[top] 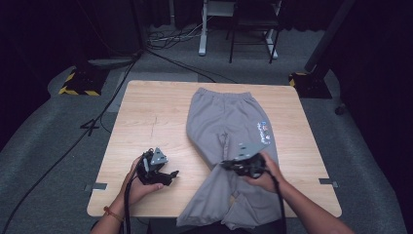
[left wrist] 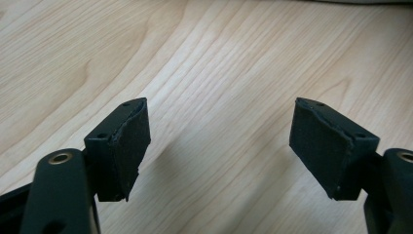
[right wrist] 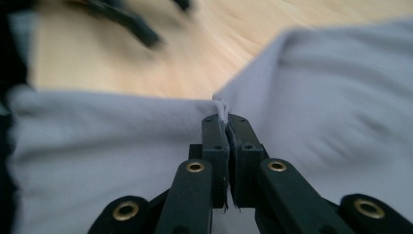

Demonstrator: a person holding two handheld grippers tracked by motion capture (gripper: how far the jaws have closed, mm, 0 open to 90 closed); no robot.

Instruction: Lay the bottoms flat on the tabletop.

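Your right gripper (right wrist: 227,127) pinches a fold of the grey sweatpants (top: 229,122). Your left gripper (left wrist: 219,146) hangs spread over the table (top: 146,117), holding nothing.

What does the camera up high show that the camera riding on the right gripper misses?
The high view alone takes in the whole grey sweatpants, waistband at the far side, a small colourful logo, the table edges, both hands and the floor cables. The right gripper view alone shows its fingers pressed together on a pinched ridge of grey fabric. Both show the right gripper on the sweatpants, the wooden tabletop, and the left gripper over bare wood.
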